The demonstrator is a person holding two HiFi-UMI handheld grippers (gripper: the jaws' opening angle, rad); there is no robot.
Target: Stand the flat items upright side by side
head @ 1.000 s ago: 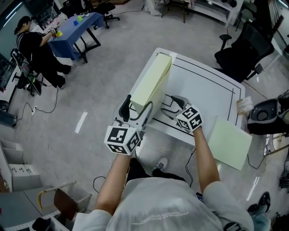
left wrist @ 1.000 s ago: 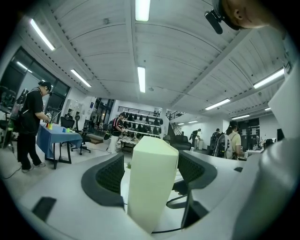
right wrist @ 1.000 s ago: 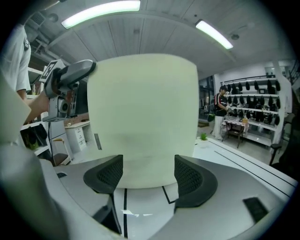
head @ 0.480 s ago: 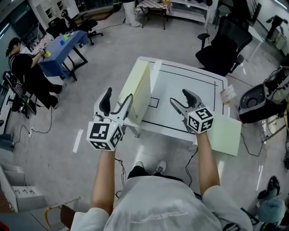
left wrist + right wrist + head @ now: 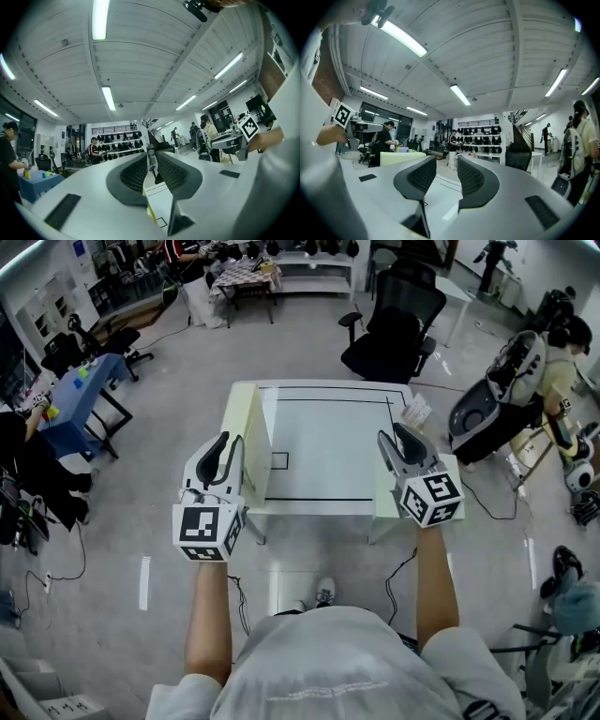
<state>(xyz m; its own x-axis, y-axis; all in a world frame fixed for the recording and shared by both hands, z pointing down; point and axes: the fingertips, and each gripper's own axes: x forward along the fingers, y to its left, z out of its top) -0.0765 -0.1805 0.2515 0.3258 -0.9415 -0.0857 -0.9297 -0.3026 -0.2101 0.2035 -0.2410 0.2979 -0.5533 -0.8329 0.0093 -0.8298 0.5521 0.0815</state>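
A pale green flat board (image 5: 247,437) stands upright on its long edge along the left side of the white table (image 5: 328,451). It also shows as a block (image 5: 407,157) at the left of the right gripper view. My left gripper (image 5: 221,454) hangs level over the table's near left corner. Its jaws have just been closing to a narrow gap, with nothing between them. Below that gap only the board's thin edge (image 5: 149,206) shows. A second pale green board (image 5: 382,501) sits at the table's near right corner, mostly hidden behind my right gripper (image 5: 401,442). That gripper's jaws have also been closing; they stand apart and empty.
A black office chair (image 5: 389,320) stands beyond the table's far edge. Bulky equipment (image 5: 492,404) and a person (image 5: 562,348) are at the right. A blue table (image 5: 84,395) is at the far left. A small paper (image 5: 415,412) lies at the table's far right corner.
Both grippers have risen and drawn back from the table, and their jaws have narrowed. The left gripper has left the upright board. The right gripper has swung out to the right.
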